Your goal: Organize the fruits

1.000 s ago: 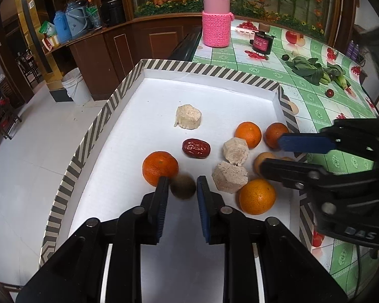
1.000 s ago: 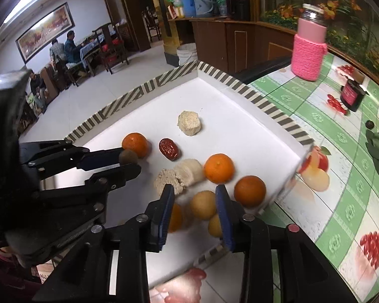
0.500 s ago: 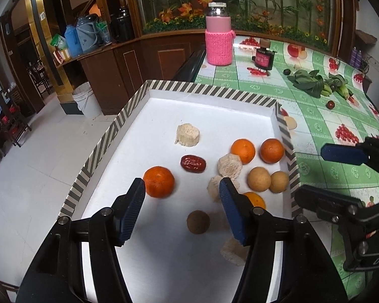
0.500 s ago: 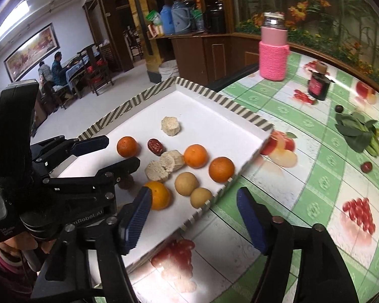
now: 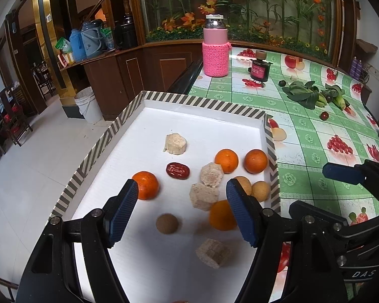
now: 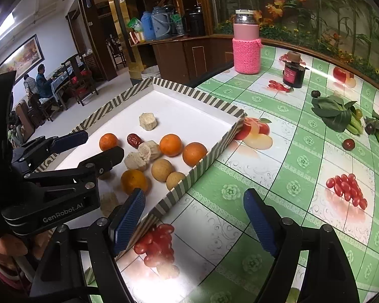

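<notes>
I see my left gripper (image 5: 182, 213) released above the brown fruit (image 5: 167, 223) in the tray (image 5: 204, 104); my right gripper (image 6: 194, 221) spread, empty, over the bench (image 6: 303, 161)

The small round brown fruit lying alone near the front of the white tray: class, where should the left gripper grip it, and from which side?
Grip the small round brown fruit across its widest middle, coming down from above. It is a plain ball with clear white tray floor on both sides, so the open left gripper can probably straddle it; the beige cut block lies nearer, to its right.
</notes>
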Available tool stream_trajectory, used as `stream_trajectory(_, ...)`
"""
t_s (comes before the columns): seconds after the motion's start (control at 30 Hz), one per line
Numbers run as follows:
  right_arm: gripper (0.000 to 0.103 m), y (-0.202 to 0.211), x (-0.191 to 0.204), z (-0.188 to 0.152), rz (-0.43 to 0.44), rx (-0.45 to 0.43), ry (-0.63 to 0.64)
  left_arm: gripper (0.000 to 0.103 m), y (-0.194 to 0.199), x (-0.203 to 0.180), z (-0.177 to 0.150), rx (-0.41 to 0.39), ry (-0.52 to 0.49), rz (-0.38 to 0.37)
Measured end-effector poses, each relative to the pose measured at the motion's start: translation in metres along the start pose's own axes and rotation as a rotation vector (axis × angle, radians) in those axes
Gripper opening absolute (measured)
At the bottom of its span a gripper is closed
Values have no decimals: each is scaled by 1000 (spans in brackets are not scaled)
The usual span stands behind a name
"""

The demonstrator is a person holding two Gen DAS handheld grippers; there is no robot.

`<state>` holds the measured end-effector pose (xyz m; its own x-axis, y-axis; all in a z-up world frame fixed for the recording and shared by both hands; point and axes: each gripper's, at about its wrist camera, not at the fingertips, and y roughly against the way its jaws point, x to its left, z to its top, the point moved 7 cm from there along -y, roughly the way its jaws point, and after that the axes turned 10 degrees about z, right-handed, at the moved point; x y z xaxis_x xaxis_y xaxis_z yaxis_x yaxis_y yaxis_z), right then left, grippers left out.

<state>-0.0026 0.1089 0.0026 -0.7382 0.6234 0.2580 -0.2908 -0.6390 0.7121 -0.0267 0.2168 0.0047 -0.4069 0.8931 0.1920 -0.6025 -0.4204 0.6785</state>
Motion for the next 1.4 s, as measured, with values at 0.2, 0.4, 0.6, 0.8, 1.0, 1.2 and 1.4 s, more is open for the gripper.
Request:
stream_trajectory(0.2,83,3,1,-1,1,-10,-6,72,3,-3,0,-2,4,1)
stream_trajectory(0.4,83,3,0,-2,4,-8,-11,72,5,-6,-2,3,6,-2)
stream_trajectory(0.6,83,2,1,-3,7,-1,-8,72,5,-6,-2,2,4,-1)
stream_trajectory(0.8,83,1,5,-3,11,3,-2,72,6,-4,-3,4,9,2)
stream_trajectory(1.0,83,-2,4,-3,9,11,-1,72,6,-3,-4,4,11,2)
stream_trajectory(1.2,83,-3,6,-3,9,19,6,72,6,-1,-5,6,13,5)
stream_trajectory(1.4,83,-4,6,-2,8,18,10,72,5,1,-5,10,17,5)
